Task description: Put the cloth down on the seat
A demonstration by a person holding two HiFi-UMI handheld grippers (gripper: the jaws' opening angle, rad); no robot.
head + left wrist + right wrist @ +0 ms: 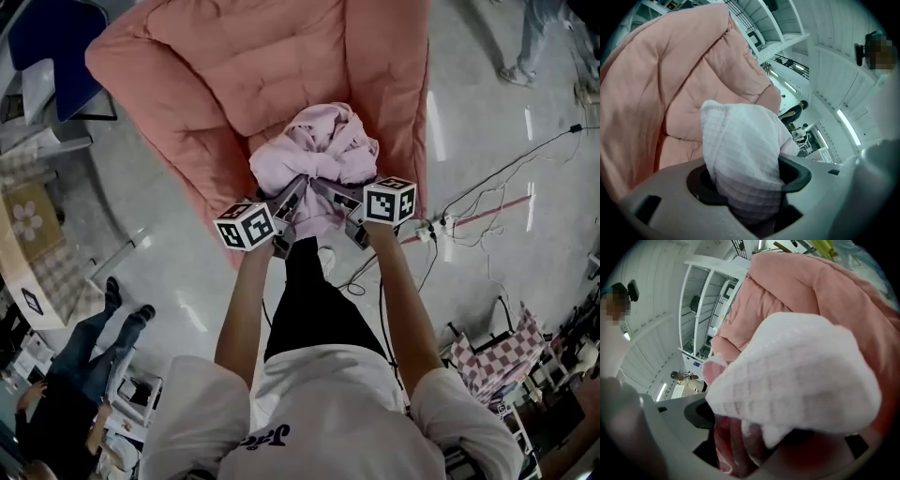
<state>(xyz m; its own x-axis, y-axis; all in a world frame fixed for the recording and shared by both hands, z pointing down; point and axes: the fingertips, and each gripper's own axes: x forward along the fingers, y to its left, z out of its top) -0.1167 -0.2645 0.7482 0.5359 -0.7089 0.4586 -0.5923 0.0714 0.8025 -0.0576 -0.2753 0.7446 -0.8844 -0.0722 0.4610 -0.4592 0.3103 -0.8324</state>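
Note:
A pale pink waffle-weave cloth lies bunched at the front edge of the salmon padded chair's seat. Both grippers meet at its near side. My left gripper has a thick fold of the cloth filling the space between its jaws, pressed by both, in the left gripper view. My right gripper is likewise closed on a wad of the cloth, which hides most of its jaws in the right gripper view. The chair's cushion rises behind the cloth.
Cables and a power strip lie on the floor right of the chair. A blue chair and a low table stand at the left. A seated person is at the lower left. A checkered stool stands at the right.

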